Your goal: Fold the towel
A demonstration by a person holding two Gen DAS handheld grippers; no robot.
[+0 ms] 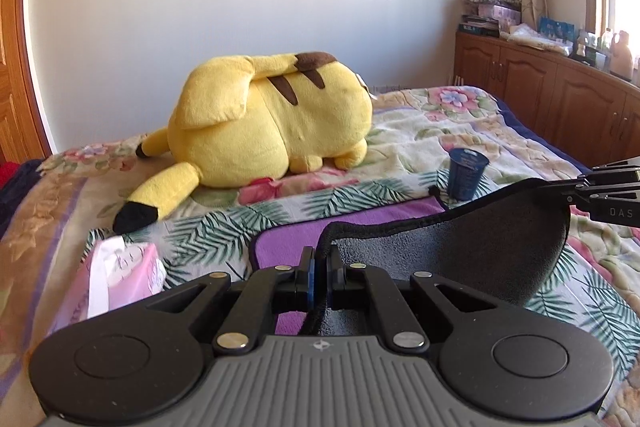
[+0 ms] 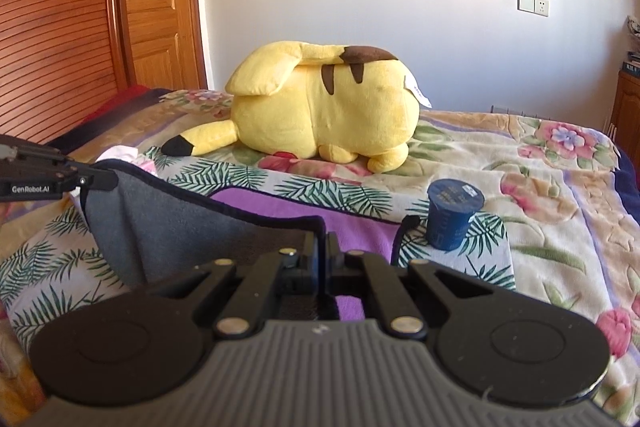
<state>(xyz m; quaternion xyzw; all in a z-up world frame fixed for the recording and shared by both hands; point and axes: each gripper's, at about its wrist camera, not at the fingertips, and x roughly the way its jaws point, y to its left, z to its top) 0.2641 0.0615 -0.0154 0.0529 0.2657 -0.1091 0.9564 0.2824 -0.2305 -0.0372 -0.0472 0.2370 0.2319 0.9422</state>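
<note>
The towel (image 1: 460, 251) is purple on one side and grey on the other, with a dark hem. It lies on the flowered bedspread, its near edge lifted so the grey side faces me. My left gripper (image 1: 320, 259) is shut on one near corner of the towel. My right gripper (image 2: 322, 247) is shut on the other near corner of the towel (image 2: 168, 223). The hem sags between the two grippers. The purple part (image 2: 360, 223) lies flat on the bed behind them. Each gripper shows at the edge of the other's view.
A large yellow plush toy (image 1: 272, 123) lies on the bed behind the towel. A dark blue cup (image 2: 452, 219) stands at the towel's far right corner. A pink tissue pack (image 1: 120, 275) lies to the left. Wooden cabinets (image 1: 560, 95) line the right wall.
</note>
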